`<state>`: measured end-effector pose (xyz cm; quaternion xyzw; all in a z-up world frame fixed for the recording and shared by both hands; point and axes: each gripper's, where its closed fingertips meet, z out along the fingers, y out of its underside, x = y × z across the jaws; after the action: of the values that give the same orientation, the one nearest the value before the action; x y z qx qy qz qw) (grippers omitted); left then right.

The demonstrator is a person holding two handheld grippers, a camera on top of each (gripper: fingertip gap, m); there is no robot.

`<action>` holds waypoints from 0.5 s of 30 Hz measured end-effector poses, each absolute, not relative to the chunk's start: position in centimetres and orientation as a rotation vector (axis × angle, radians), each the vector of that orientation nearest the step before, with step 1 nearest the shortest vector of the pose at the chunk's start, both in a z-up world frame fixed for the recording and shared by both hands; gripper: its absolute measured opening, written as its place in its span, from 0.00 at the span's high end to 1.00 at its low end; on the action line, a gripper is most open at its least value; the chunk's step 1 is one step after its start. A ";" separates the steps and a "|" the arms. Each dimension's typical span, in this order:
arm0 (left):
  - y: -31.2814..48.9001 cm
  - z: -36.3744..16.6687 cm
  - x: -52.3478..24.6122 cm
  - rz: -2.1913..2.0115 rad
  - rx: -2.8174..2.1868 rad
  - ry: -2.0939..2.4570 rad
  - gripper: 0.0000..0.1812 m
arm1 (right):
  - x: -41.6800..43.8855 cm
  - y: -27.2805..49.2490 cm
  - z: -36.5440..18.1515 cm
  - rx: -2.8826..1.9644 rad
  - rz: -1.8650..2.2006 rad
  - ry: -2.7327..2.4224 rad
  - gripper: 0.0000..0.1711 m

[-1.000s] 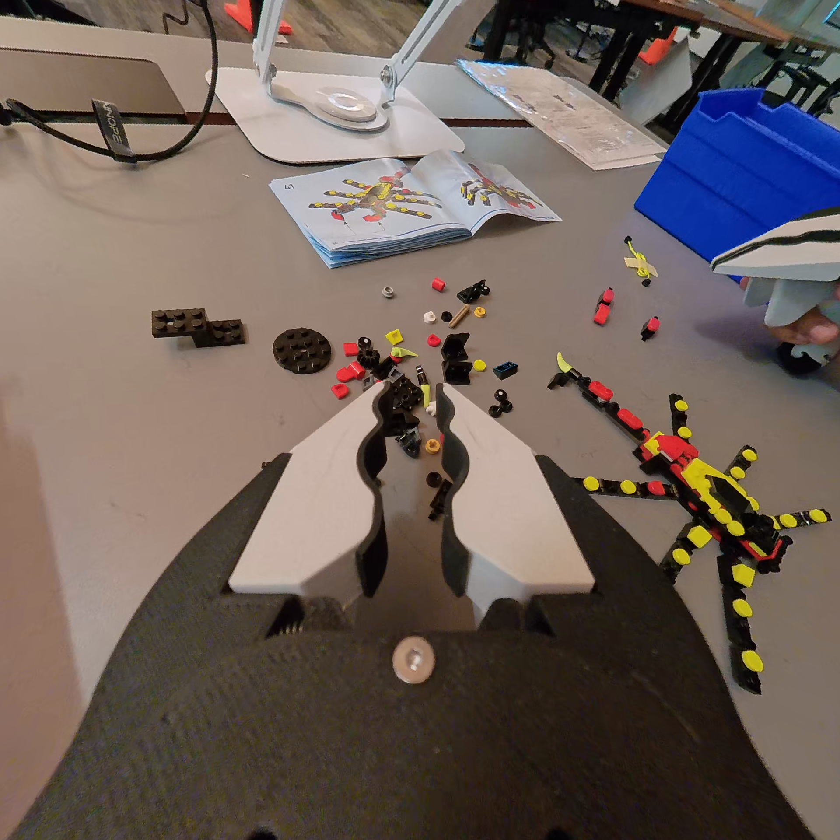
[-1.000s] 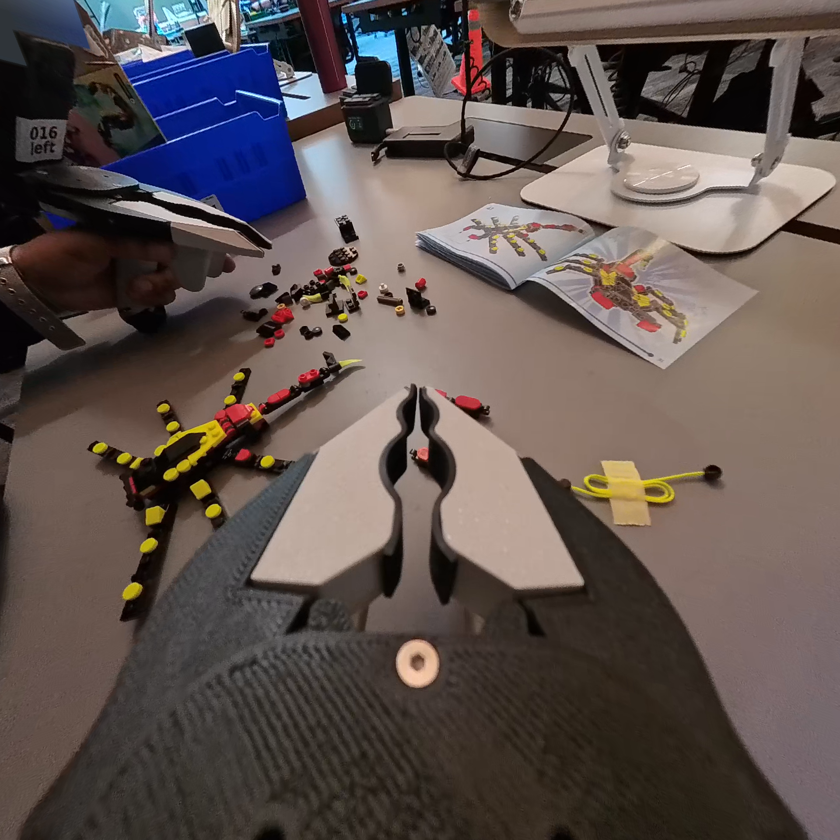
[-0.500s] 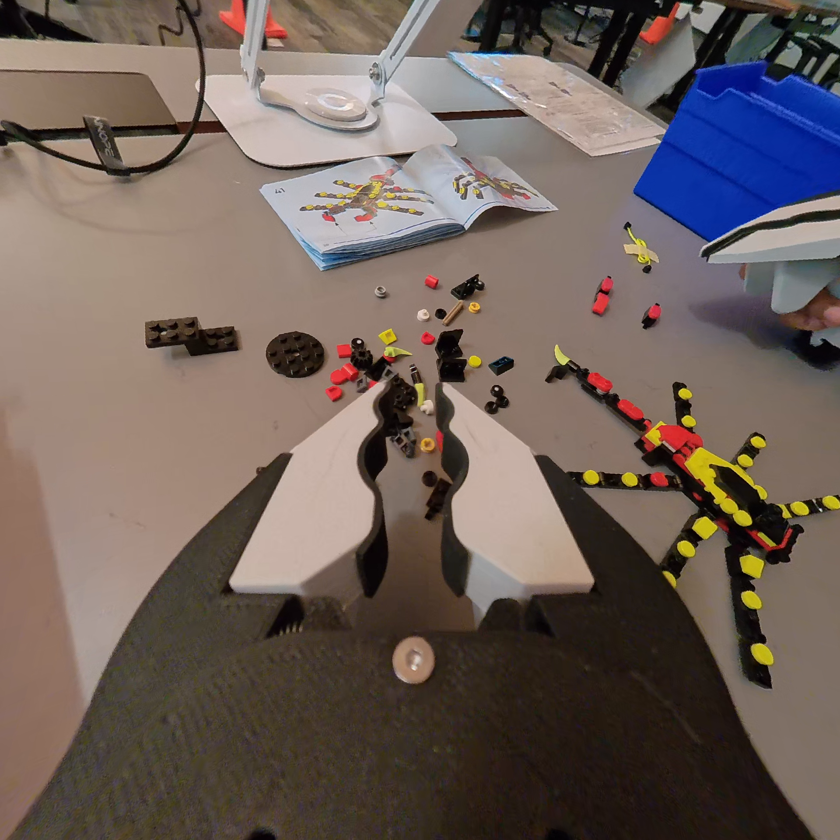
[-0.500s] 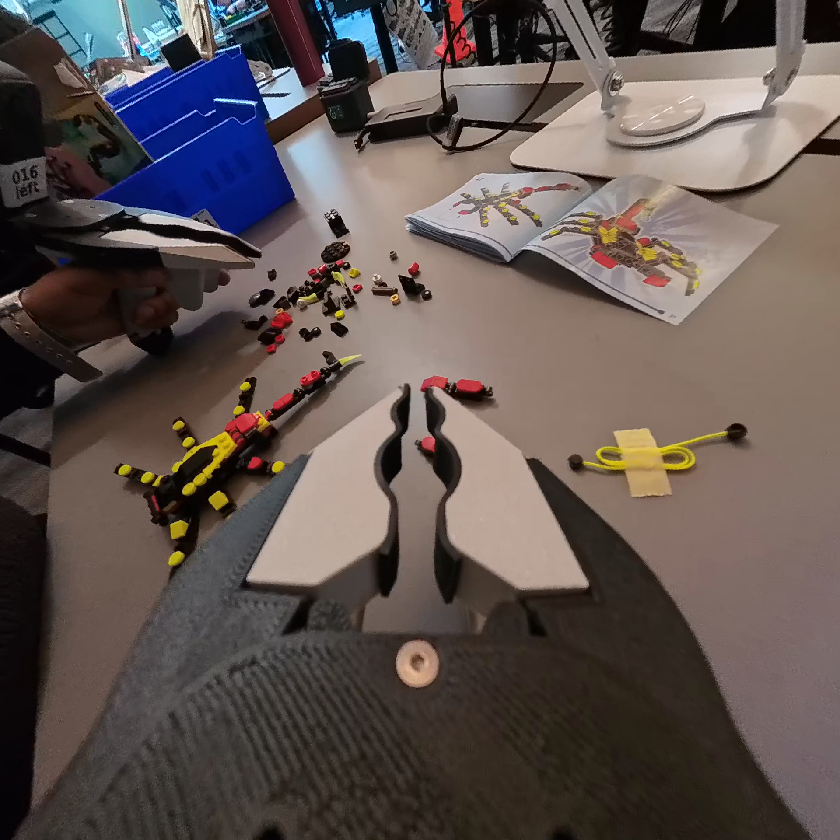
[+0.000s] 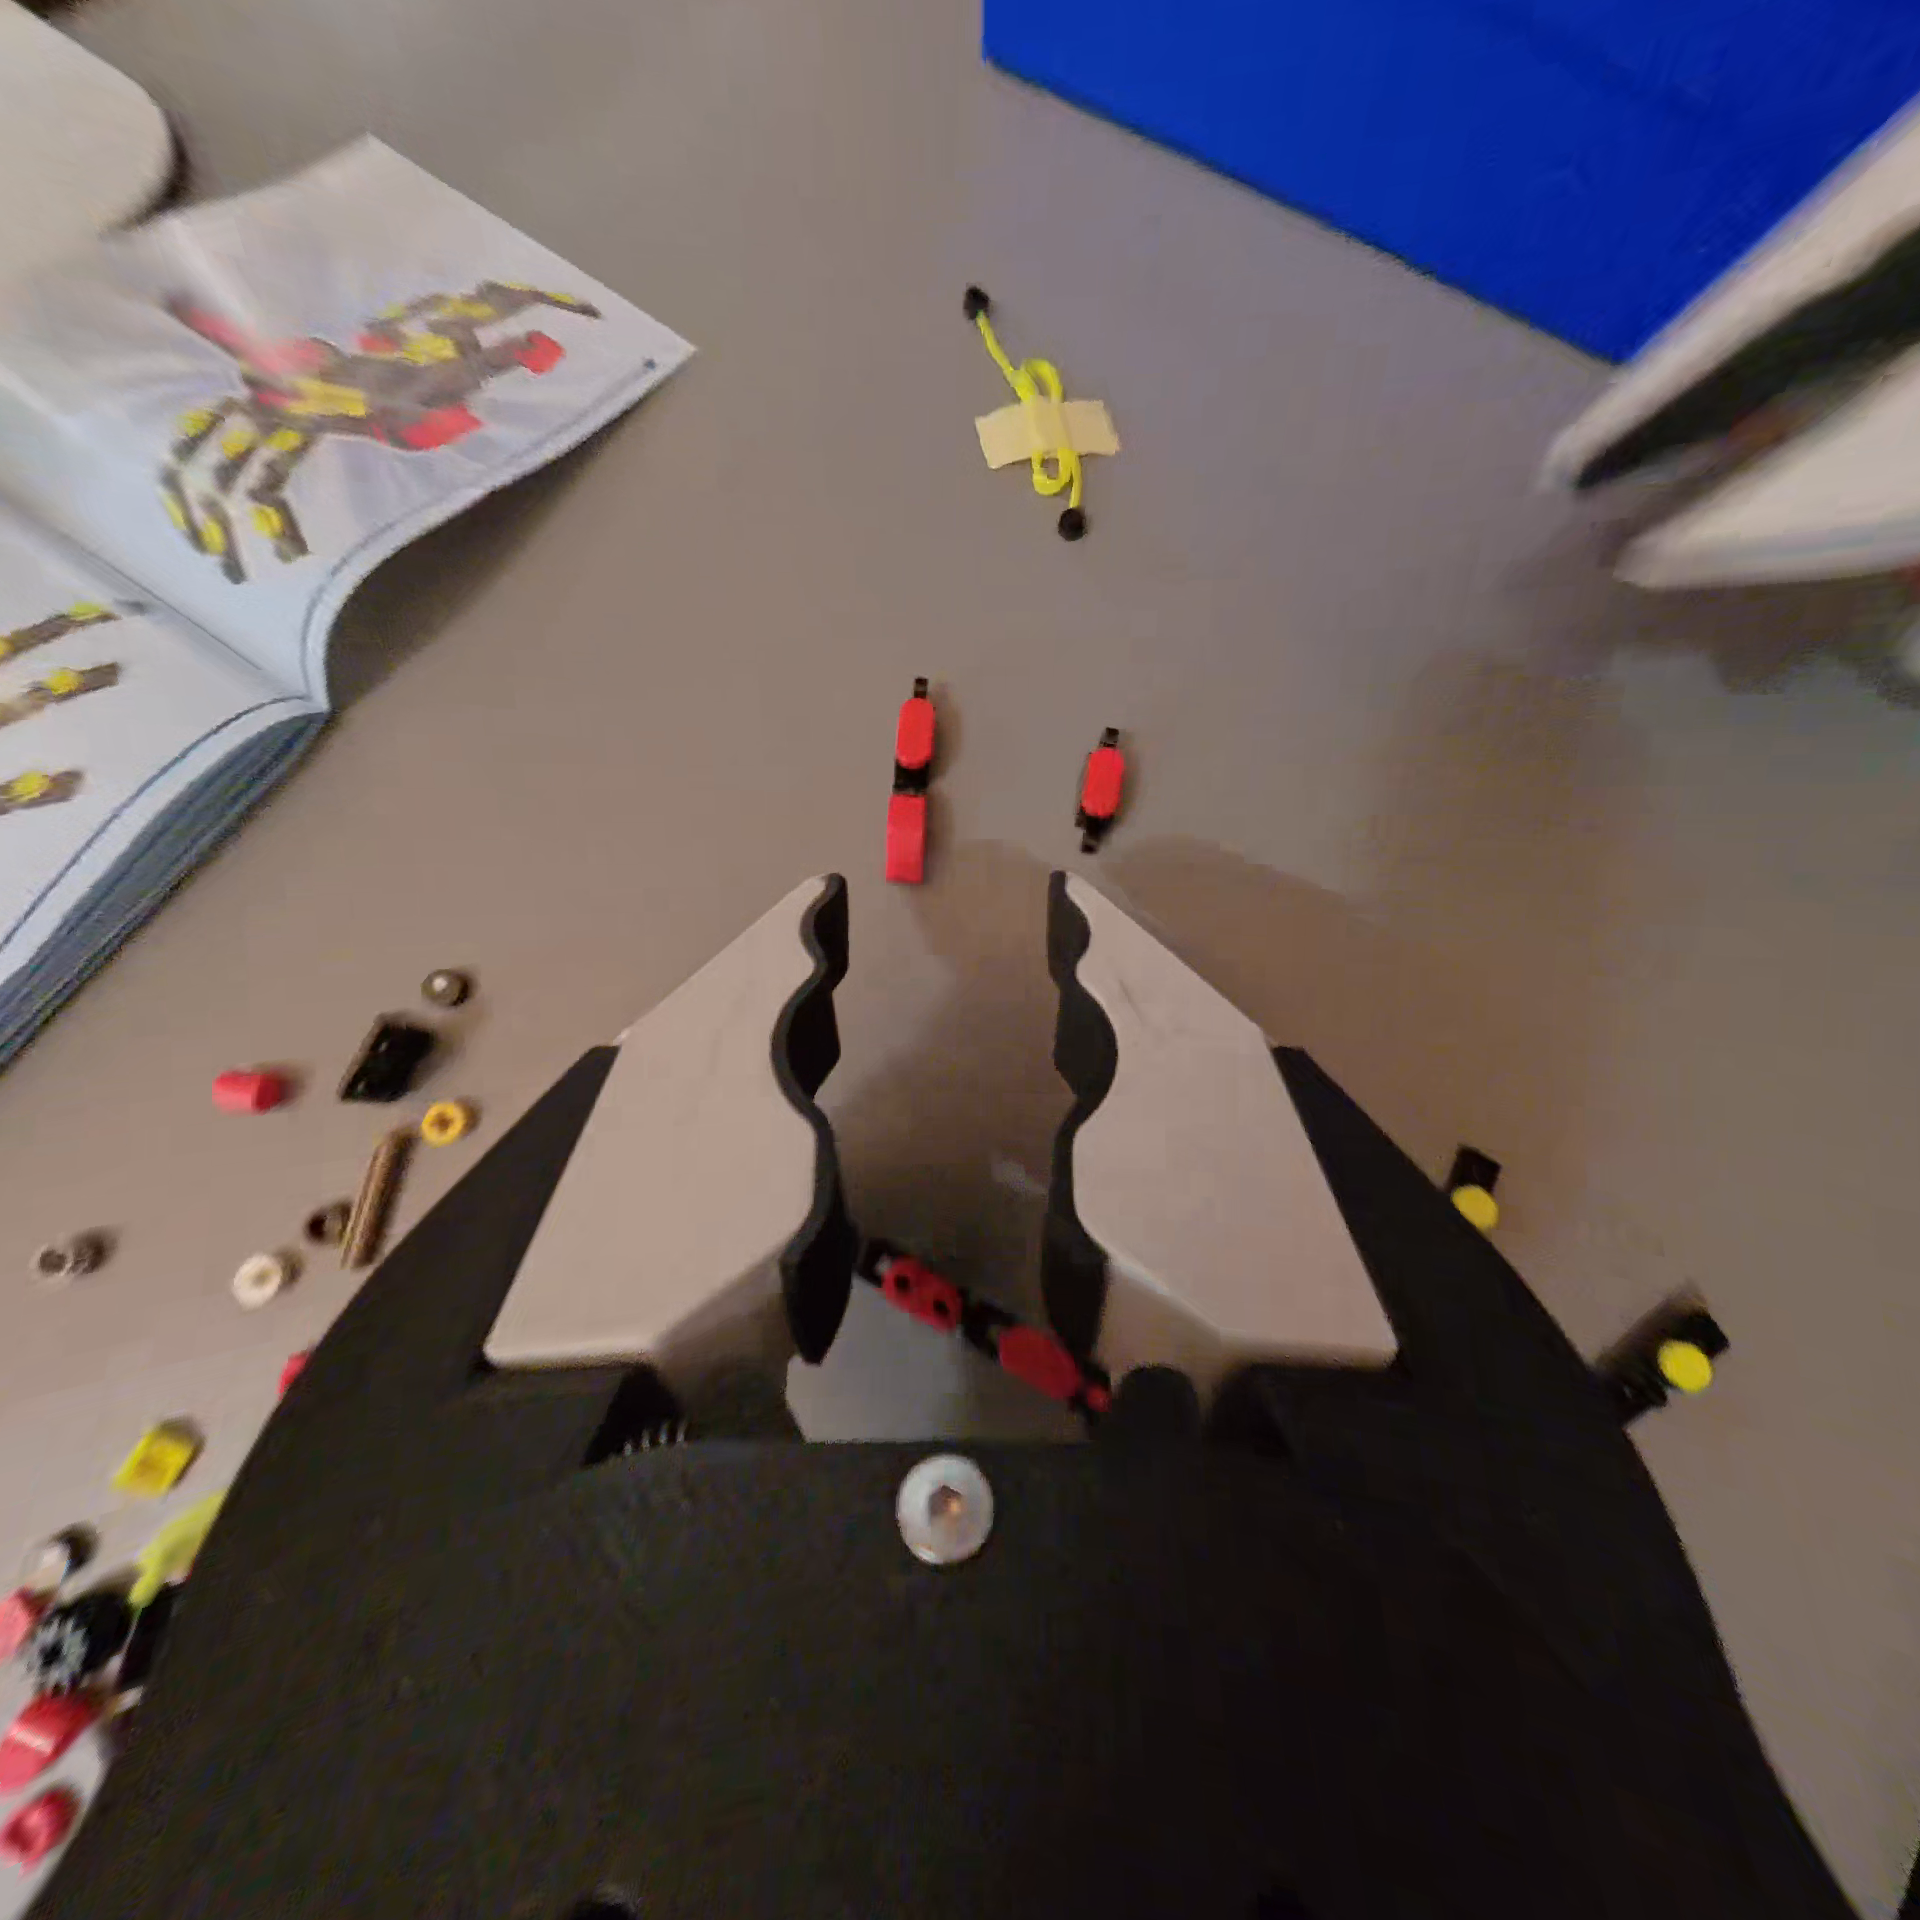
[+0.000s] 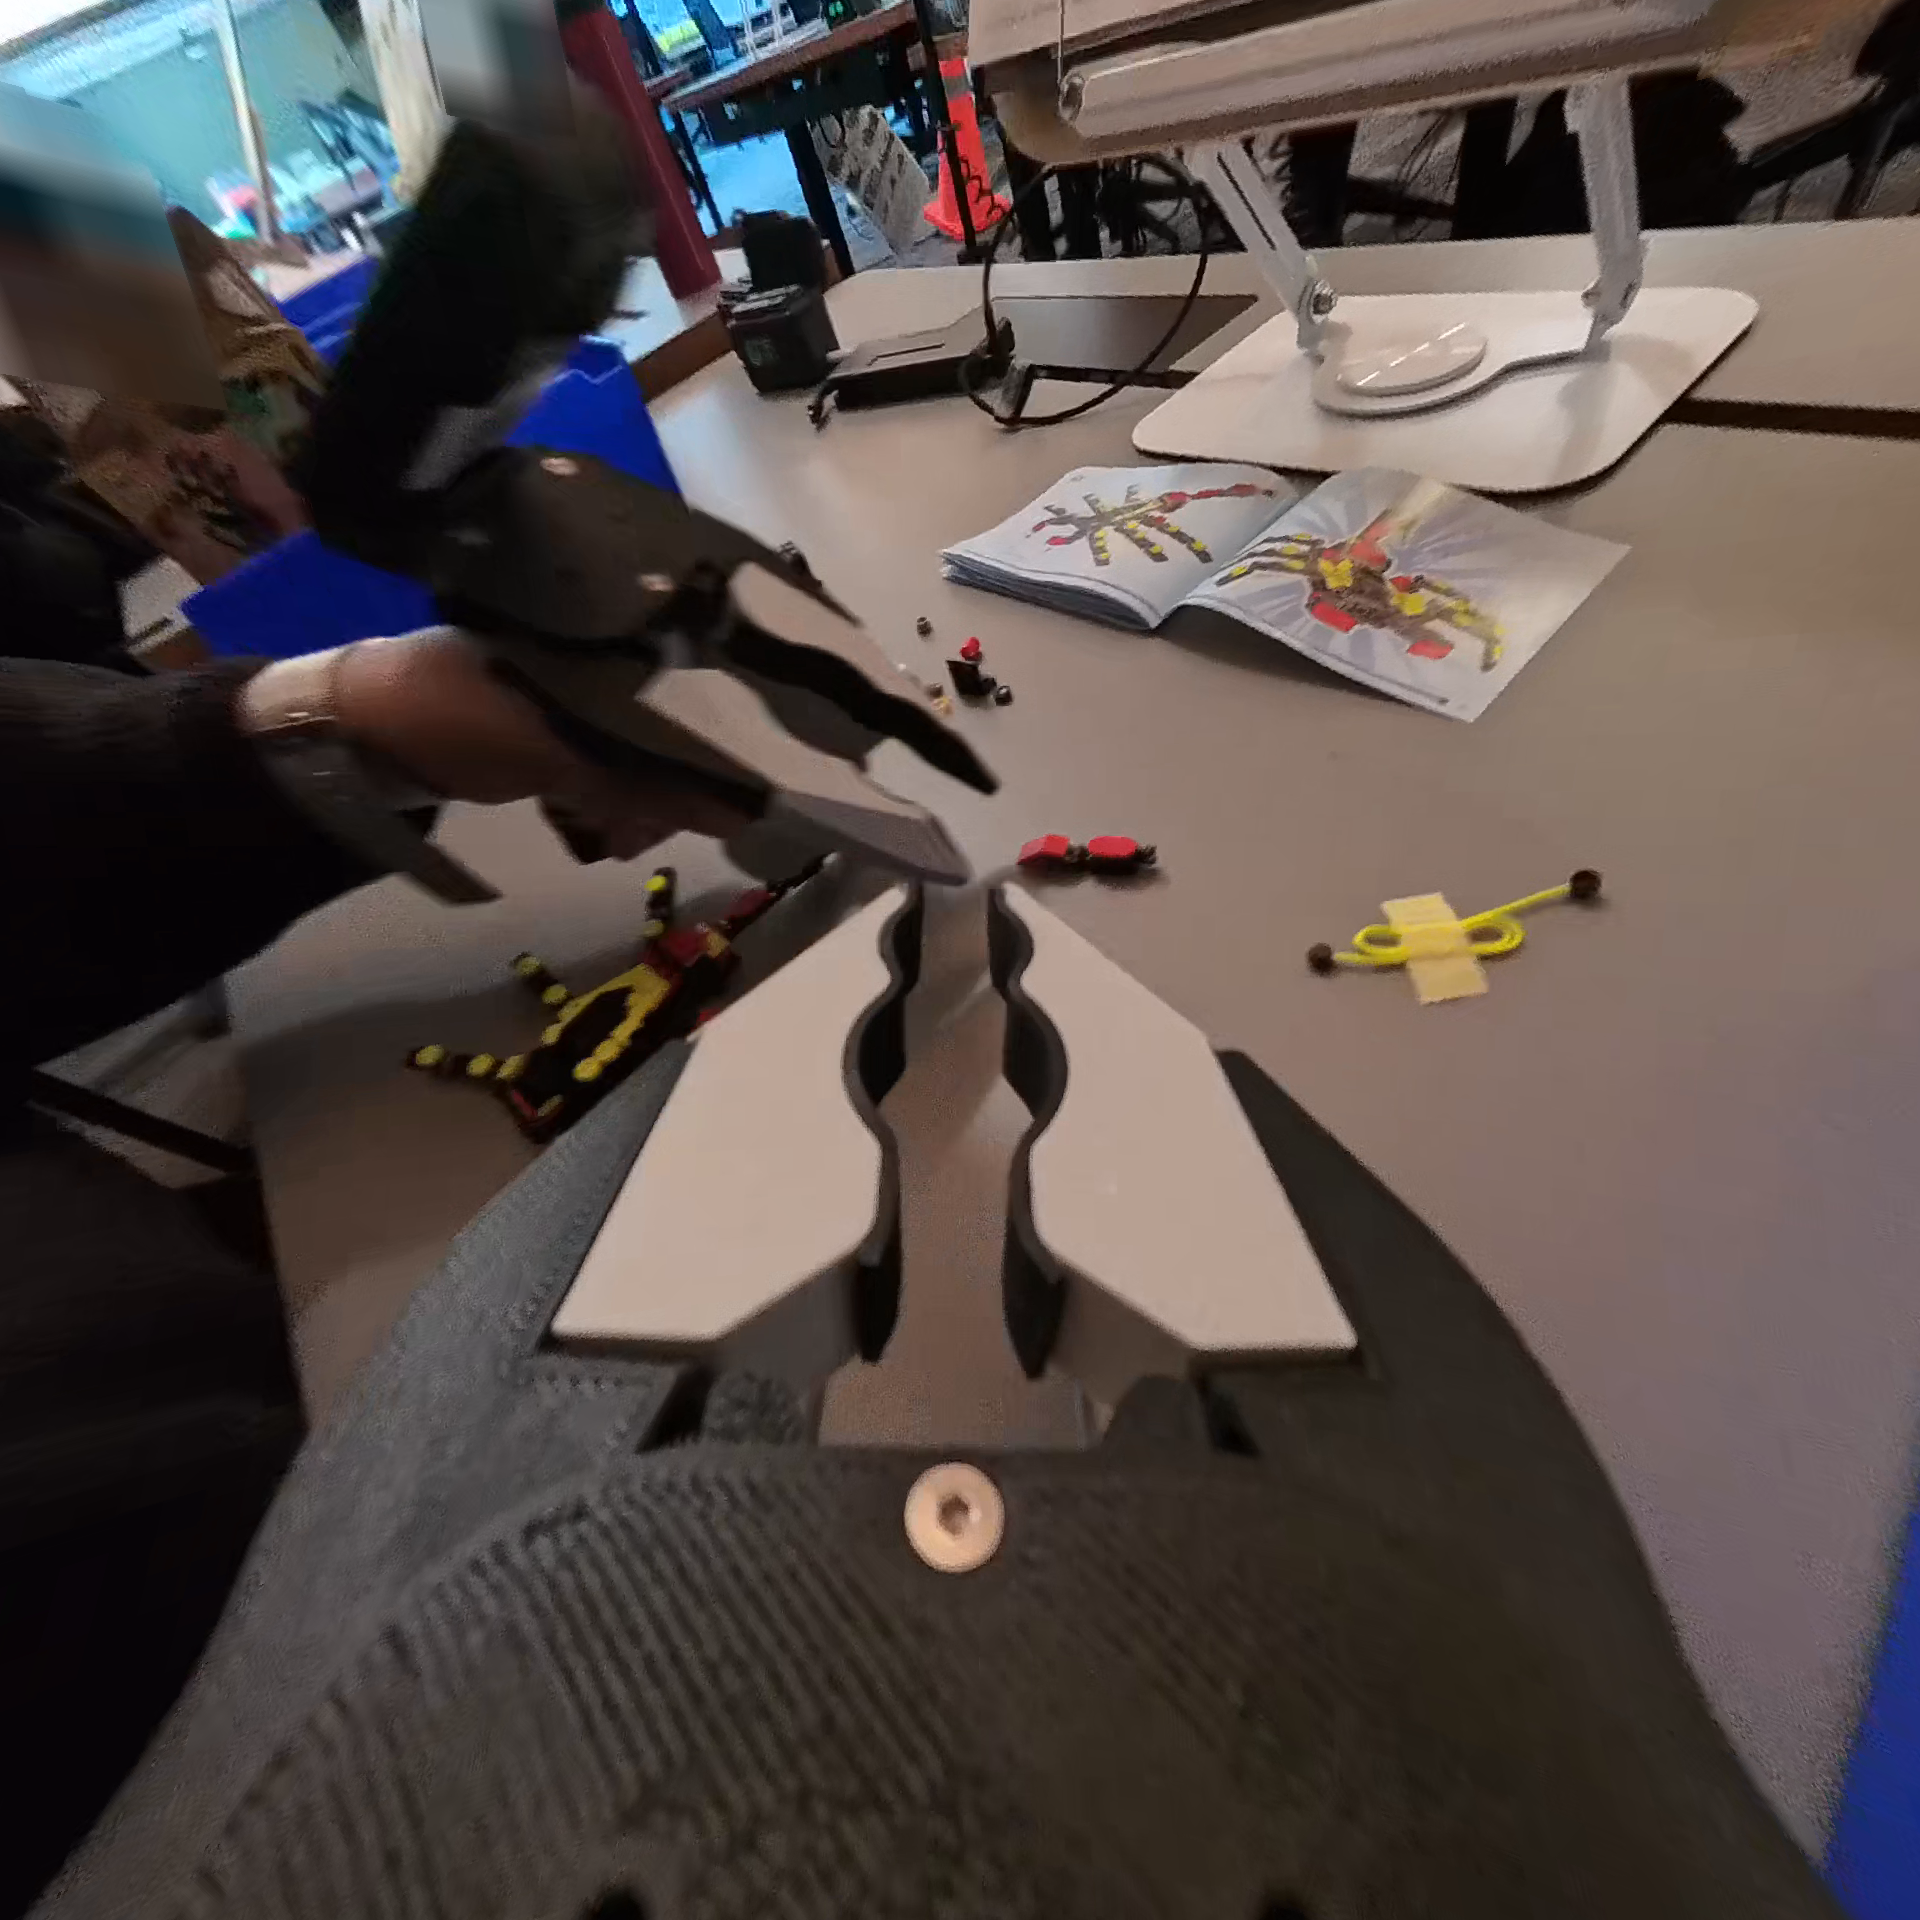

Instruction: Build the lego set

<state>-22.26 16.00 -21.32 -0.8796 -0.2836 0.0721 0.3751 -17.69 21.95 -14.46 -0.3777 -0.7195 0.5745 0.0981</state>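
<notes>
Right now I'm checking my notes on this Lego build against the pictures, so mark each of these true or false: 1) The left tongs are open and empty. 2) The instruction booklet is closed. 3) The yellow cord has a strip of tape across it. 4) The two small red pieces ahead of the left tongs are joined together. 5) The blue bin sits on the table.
1) True: the left tongs are open, with nothing between the jaws.
2) False: the instruction booklet lies open.
3) True: the yellow cord has pale tape across its middle.
4) False: the longer red piece and the shorter red piece lie side by side, apart.
5) True: the blue bin sits on the table.
</notes>
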 end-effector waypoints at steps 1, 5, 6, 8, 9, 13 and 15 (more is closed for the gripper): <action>16.2 -22.1 -22.8 0.176 -2.286 -0.748 0.80 | -17.2 22.0 -14.5 -1.139 1.720 -2.130 0.94; 16.7 -23.5 -24.0 0.168 -2.323 -0.785 0.84 | -16.7 22.2 -13.7 -1.122 1.780 -2.106 0.94; 16.8 -23.5 -24.2 0.181 -2.319 -0.784 0.86 | -16.8 22.2 -13.9 -1.115 1.772 -2.116 0.93; 16.8 -23.5 -24.5 0.196 -2.326 -0.789 0.92 | -16.9 22.1 -14.3 -1.119 1.756 -2.147 0.93; 16.8 -23.5 -24.5 0.192 -2.322 -0.789 0.97 | -16.8 22.0 -14.3 -1.123 1.763 -2.153 0.93; 17.2 -22.3 -24.5 0.060 -2.200 -0.864 0.98 | -16.5 21.7 -13.4 -1.114 1.832 -2.130 0.92; 17.4 -21.6 -24.4 -0.044 -2.119 -0.917 0.98 | -16.5 21.8 -13.3 -1.109 1.831 -2.128 0.92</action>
<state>-24.44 17.39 -21.61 -0.8393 -0.3634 -0.0175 0.4041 -16.47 21.76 -13.29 -0.3668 -0.7035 0.6056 0.0615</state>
